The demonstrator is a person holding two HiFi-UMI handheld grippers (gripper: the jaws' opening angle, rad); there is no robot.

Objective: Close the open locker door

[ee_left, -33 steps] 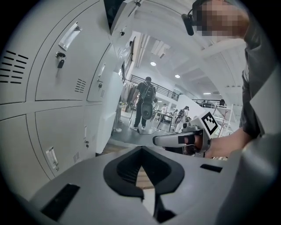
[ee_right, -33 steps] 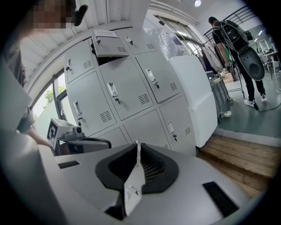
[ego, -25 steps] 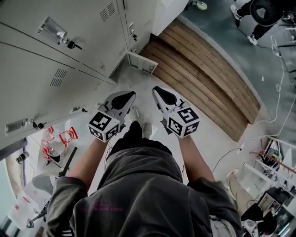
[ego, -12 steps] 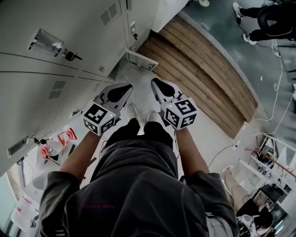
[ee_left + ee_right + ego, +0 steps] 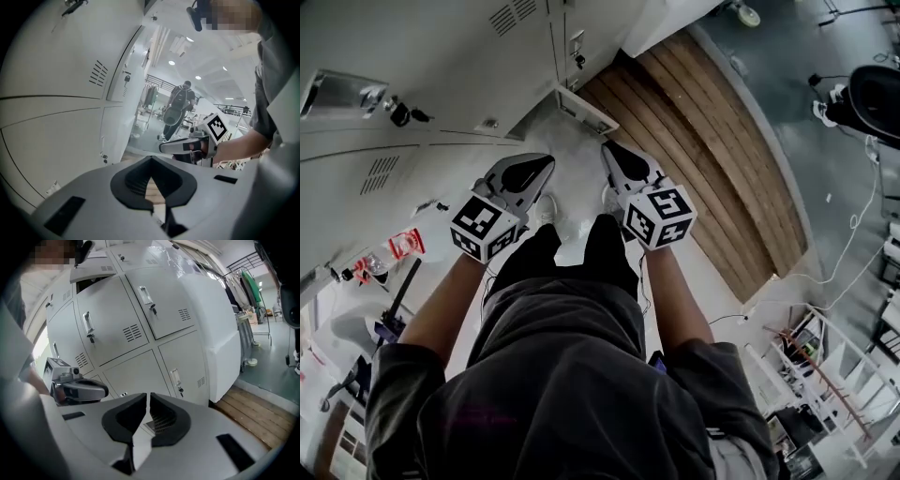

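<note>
Locker door juts out low from lockers toward wooden planks.

Bright, even indoor light; gripper views bulge, darkening toward their edges.

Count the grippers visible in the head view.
2. The left gripper is at the left, nearer the lockers; the right gripper is beside it, toward the wooden platform. None appears hidden.
</note>
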